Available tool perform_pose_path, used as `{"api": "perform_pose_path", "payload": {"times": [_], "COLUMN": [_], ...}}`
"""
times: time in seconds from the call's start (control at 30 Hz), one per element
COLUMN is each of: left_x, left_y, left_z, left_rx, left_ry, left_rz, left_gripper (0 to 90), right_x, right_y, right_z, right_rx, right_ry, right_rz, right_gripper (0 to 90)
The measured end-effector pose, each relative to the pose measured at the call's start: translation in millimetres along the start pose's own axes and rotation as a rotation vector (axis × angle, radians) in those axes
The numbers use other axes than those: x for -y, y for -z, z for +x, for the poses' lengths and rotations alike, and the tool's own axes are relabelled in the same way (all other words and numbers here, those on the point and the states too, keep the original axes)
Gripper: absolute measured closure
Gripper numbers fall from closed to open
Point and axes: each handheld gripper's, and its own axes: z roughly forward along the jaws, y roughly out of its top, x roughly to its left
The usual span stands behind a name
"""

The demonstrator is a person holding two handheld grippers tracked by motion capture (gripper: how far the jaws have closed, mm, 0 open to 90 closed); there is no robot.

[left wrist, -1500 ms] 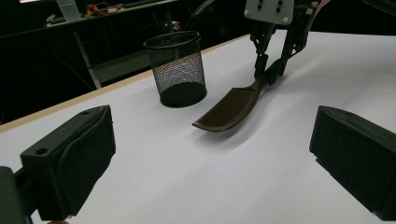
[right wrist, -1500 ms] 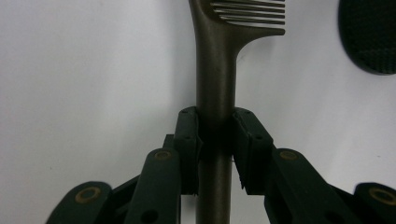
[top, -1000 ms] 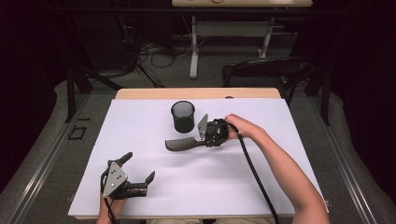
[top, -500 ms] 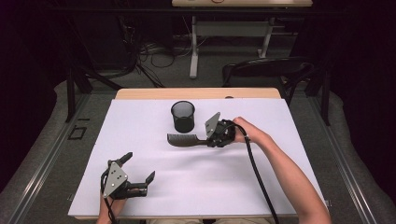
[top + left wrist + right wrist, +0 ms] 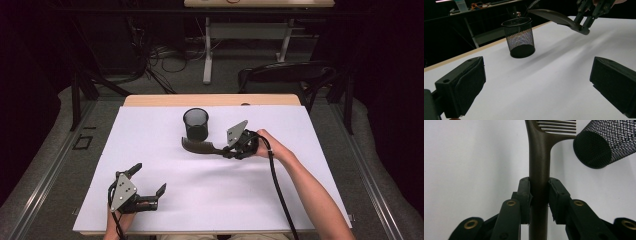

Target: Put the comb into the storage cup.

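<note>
Right claw (image 5: 226, 151) is clamped on the handle of a dark comb (image 5: 197, 146), pads tight on both sides in the right gripper view; comb is lifted off the white tabletop (image 5: 300, 200), held roughly level, toothed end pointing to 9 o'clock from the claw. Black mesh cup (image 5: 196, 124) stands upright just past the comb's toothed end, at about 11 o'clock from the right claw, near but not touching. Left claw (image 5: 147, 186) sits low at the near-left of the tabletop, around 7 o'clock from the cup, jaws wide apart with nothing between them, well apart from the action. Reads as the carry step: comb grasped and brought up to the cup, not yet in. Next move likely needs the comb tipped toward upright, one end brought over the rim, lowered inside, then released. Risk: a level comb catching the rim and tipping the light cup.
</note>
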Motion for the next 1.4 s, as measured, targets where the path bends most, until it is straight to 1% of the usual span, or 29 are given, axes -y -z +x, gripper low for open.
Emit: {"api": "perform_pose_path", "payload": {"times": [0.03,0.13,0.17,0.23,0.27,0.37,0.4,0.47,0.5,0.53,0.57,0.63,0.7,0.73,0.83,0.87,0.9,0.93,1.03,1.1,1.23,1.3,1.33,1.4], "left_x": [0.0,-0.2,-0.2,0.0,0.0,-0.1,-0.1,-0.1,-0.1,-0.1,-0.1,0.0,0.0,-0.1,0.0,0.1,0.1,0.1,0.1,0.2,0.2,0.2,0.2,0.2], "left_y": [-0.1,-0.2,-0.3,-0.5,-0.4,-0.3,-0.3,-0.2,-0.1,-0.1,-0.1,-0.4,-0.4,-0.4,-0.4,-0.6,-0.7,-0.7,-0.8,-1.0,-0.8,-0.5,-0.4,-0.4], "left_z": [0.0,-0.4,-0.4,-0.3,-0.2,-0.3,-0.3,-0.3,-0.2,-0.2,-0.1,-0.1,-0.3,-0.4,-0.3,-0.3,-0.3,-0.4,-0.5,-0.6,-0.3,-0.1,-0.1,-0.1], "left_rx": [0.000,0.001,0.001,0.001,0.001,0.000,0.001,0.001,0.001,0.000,-0.001,0.001,0.001,0.001,0.000,-0.001,0.000,0.000,0.000,0.000,-0.002,-0.003,-0.003,-0.003], "left_ry": [-0.001,-0.004,-0.005,-0.002,-0.003,-0.004,-0.004,-0.005,-0.004,-0.003,-0.003,-0.002,-0.003,-0.004,-0.003,-0.003,-0.001,-0.002,-0.002,0.000,-0.002,-0.003,-0.002,-0.002], "left_rz": [0.002,0.001,0.002,0.003,0.003,0.002,0.001,0.002,0.001,0.001,0.002,0.003,0.003,0.003,0.004,0.003,0.003,0.004,0.004,0.003,0.003,0.003,0.002,0.002], "left_gripper": [0.3,0.3,0.3,0.3,0.3,0.3,0.3,0.3,0.3,0.3,0.3,0.3,0.3,0.3,0.3,0.3,0.3,0.3,0.3,0.3,0.3,0.3,0.3,0.3], "right_x": [0.5,1.9,1.9,1.6,1.3,1.3,1.2,2.0,2.0,2.4,2.5,3.4,4.3,5.0,7.2,7.2,7.8,8.6,10.4,10.9,11.5,11.6,11.8,12.0], "right_y": [1.1,5.0,5.0,7.4,7.9,9.6,9.8,10.0,10.0,10.6,11.2,12.1,12.5,12.5,11.8,11.8,12.0,12.1,13.3,13.7,15.0,15.7,17.2,17.6], "right_z": [0.7,4.2,4.2,5.4,5.8,8.0,7.9,9.3,9.3,10.4,10.2,11.4,11.6,12.1,14.0,14.0,14.7,14.5,15.7,16.8,17.6,18.3,18.3,18.1], "right_rx": [0.000,0.008,0.008,0.014,0.024,0.035,0.039,0.056,0.056,0.064,0.067,0.071,0.077,0.078,0.103,0.103,0.107,0.103,0.110,0.123,0.138,0.151,0.167,0.172], "right_ry": [-0.004,-0.029,-0.029,-0.035,-0.033,-0.054,-0.053,-0.068,-0.068,-0.078,-0.076,-0.097,-0.104,-0.115,-0.134,-0.134,-0.147,-0.149,-0.168,-0.176,-0.198,-0.204,-0.211,-0.217], "right_rz": [-0.003,-0.046,-0.046,-0.065,-0.076,-0.092,-0.093,-0.113,-0.113,-0.118,-0.121,-0.140,-0.159,-0.171,-0.187,-0.187,-0.189,-0.197,-0.225,-0.243,-0.250,-0.249,-0.253,-0.261], "right_gripper": [73.1,73.1,73.1,73.1,73.1,73.1,73.1,73.1,73.1,73.1,73.1,73.1,73.1,73.1,73.1,73.1,73.1,73.1,73.1,73.1,73.1,73.0,73.1,73.0]}}
